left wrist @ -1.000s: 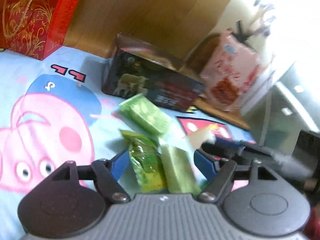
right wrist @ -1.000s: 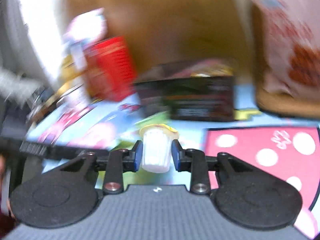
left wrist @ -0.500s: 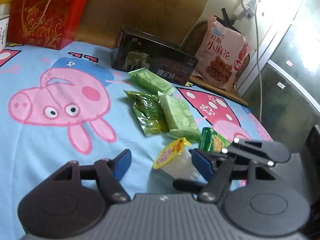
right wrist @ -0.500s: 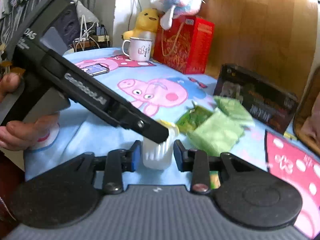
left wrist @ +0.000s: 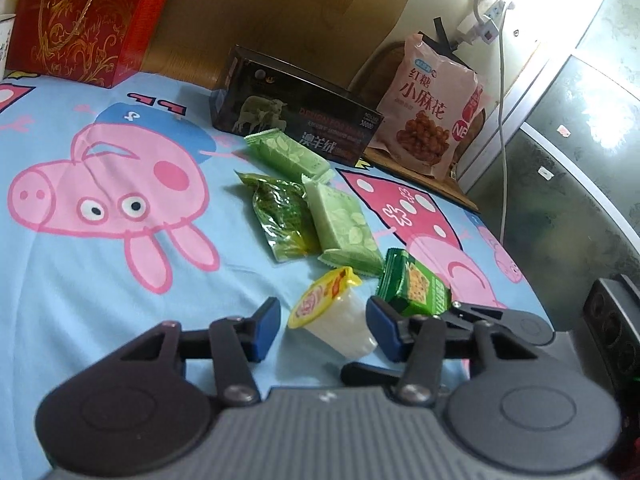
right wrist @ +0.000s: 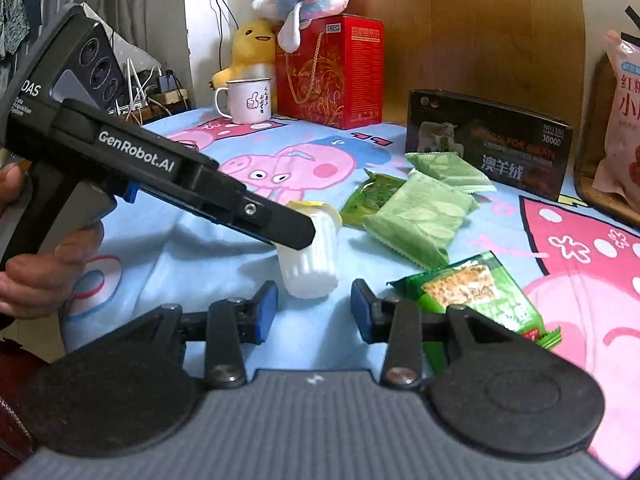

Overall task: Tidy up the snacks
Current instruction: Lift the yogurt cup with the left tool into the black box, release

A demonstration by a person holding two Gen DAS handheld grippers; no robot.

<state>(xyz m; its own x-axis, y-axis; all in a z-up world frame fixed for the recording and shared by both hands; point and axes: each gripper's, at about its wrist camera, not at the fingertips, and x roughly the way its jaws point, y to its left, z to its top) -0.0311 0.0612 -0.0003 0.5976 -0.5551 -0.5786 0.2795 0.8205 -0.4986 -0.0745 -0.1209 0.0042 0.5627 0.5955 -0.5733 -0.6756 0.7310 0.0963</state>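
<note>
Closing around the jelly cup lying on the cartoon sheet, the left gripper seemingly hasn't pinched it; the right gripper opens clear; an off-centre squeeze could roll it away.

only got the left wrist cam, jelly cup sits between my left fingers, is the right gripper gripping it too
Observer: No. In the right wrist view the right gripper has its jaws opening, and the jelly cup sits just past its blue pads, touching neither.
Operator: how does my left gripper look from there
Observer: The left gripper, jaws closing, comes in from the left; one black finger crosses in front of the cup's top.
Operator: whats off to the far left
Observer: A white mug stands beside the red box, with a yellow plush behind it.
</note>
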